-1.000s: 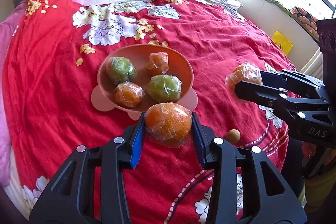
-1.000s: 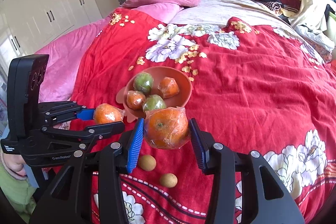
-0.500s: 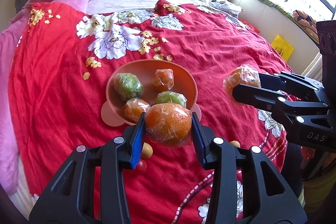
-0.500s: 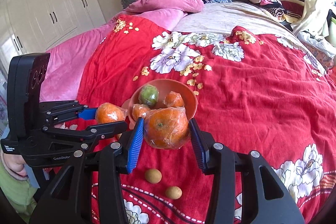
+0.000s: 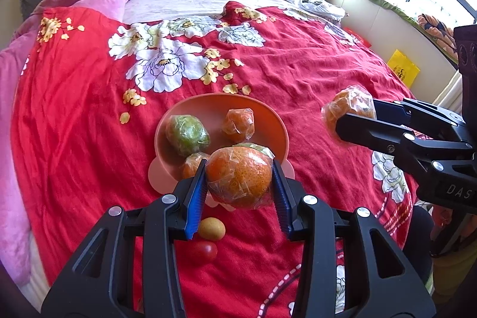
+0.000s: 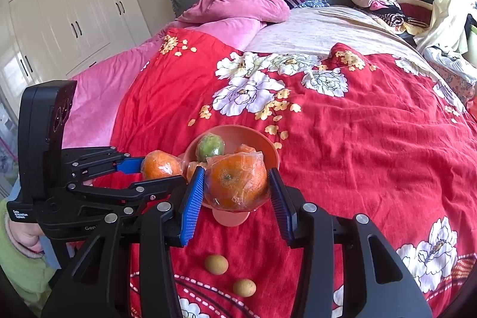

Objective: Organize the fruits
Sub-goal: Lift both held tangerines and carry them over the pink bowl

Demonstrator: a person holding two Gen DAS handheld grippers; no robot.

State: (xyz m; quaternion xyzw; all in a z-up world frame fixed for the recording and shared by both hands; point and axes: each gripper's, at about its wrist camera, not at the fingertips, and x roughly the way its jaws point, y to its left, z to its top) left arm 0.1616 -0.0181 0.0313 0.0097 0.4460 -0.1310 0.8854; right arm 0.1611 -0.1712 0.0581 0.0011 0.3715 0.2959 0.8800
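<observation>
Red floral bedspread (image 5: 298, 79) covering a bed, with the salmon-pink bowl (image 5: 265, 112) near its middle serving as landmark. Left of the bowl, in the right wrist view, the left gripper (image 6: 162, 169) is closed on a plastic-wrapped orange (image 6: 161, 165) held off the cover, just beside the bowl's rim. Inside the bowl: a wrapped green fruit (image 5: 187, 135) on the left, a wrapped small orange (image 5: 238, 125) on the right, and two more wrapped fruits at the near rim, partly hidden. In front of the bowl on the cover: a yellow-brown small fruit (image 5: 211, 228) and a red one (image 5: 206, 251); two tan small fruits (image 6: 216, 264) show in the right wrist view. Right of the bowl, well apart from it, the right gripper (image 5: 347, 116) is clamped on a second wrapped orange (image 6: 236, 181), its blue pads (image 6: 192, 203) narrowly spaced against the wrapping.
</observation>
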